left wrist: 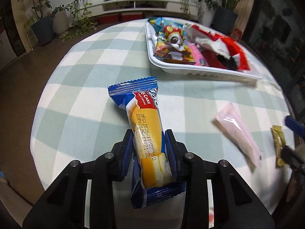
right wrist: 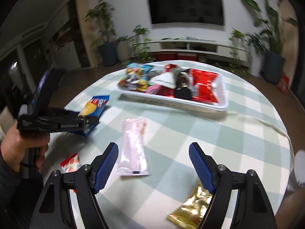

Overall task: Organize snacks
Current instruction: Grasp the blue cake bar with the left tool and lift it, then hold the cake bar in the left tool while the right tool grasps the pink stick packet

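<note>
My left gripper [left wrist: 149, 135] is shut on a blue and yellow roll cake packet [left wrist: 144, 126], held over the checked table; it also shows in the right wrist view [right wrist: 93, 105], gripped by the left gripper [right wrist: 89, 121]. A white tray [left wrist: 190, 70] with several snack packets stands at the far right; in the right wrist view the tray [right wrist: 219, 105] is ahead. My right gripper [right wrist: 153, 152] is open and empty above a pink packet [right wrist: 133, 147] and a gold packet [right wrist: 192, 208]. The pink packet [left wrist: 238, 133] and gold packet [left wrist: 278, 143] also show in the left wrist view.
A small red and white packet [right wrist: 71, 163] lies near the table's front left edge. The round table [right wrist: 247, 133] has a green and white checked cloth. Potted plants, a TV and a low white shelf stand beyond it.
</note>
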`<action>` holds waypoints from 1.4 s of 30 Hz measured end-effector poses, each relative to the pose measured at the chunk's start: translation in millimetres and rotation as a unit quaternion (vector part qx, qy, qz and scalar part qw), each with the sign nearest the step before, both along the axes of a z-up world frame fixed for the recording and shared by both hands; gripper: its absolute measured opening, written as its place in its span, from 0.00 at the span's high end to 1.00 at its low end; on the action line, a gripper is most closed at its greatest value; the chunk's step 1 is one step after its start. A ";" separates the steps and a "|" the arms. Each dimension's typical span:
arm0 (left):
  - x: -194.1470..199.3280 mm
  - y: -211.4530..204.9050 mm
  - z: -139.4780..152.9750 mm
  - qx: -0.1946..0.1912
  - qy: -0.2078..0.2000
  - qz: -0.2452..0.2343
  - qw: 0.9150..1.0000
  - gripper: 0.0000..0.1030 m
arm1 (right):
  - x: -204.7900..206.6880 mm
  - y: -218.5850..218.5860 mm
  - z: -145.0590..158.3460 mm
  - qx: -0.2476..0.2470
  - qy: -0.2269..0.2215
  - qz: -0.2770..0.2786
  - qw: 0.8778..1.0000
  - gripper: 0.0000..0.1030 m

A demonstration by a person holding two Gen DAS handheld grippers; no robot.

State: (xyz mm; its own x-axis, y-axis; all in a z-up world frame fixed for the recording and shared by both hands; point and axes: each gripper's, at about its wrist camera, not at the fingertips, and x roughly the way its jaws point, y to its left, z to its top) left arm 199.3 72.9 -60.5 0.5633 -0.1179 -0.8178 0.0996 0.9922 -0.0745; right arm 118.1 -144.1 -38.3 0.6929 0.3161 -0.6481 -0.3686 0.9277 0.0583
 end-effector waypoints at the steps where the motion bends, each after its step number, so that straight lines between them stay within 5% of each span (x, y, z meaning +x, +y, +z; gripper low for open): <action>1: -4.2 1.3 0.4 -0.006 -0.004 0.000 1.000 0.70 | 0.8 8.2 -1.6 -0.011 0.003 0.010 1.000 0.24; 14: -28.8 22.7 4.3 -0.089 -0.027 -0.005 0.996 0.70 | 47.3 61.4 -33.7 -0.130 0.085 0.009 0.988 0.36; 21: -28.3 22.6 4.2 -0.114 -0.019 -0.015 0.993 0.70 | 65.4 50.3 -33.0 -0.091 0.137 0.000 0.986 0.42; 25: -29.8 18.6 6.3 -0.122 -0.021 -0.025 0.992 0.70 | 67.3 51.4 -27.7 -0.084 0.155 0.011 0.984 0.69; 29: -30.0 17.2 5.5 -0.126 -0.019 -0.028 0.991 0.70 | 63.8 57.7 -26.8 -0.088 0.156 0.008 0.984 0.76; 42: -31.8 11.2 1.1 -0.123 -0.018 -0.041 0.991 0.70 | 30.1 28.0 -19.3 0.010 0.147 -0.029 0.989 0.79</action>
State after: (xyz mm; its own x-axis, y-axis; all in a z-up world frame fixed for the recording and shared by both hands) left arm 167.5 84.1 -59.5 0.5719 -0.3588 -0.7377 0.1866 0.9326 -0.3089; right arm 148.2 -116.1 -57.6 0.4932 0.2957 -0.8181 -0.2788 0.9446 0.1734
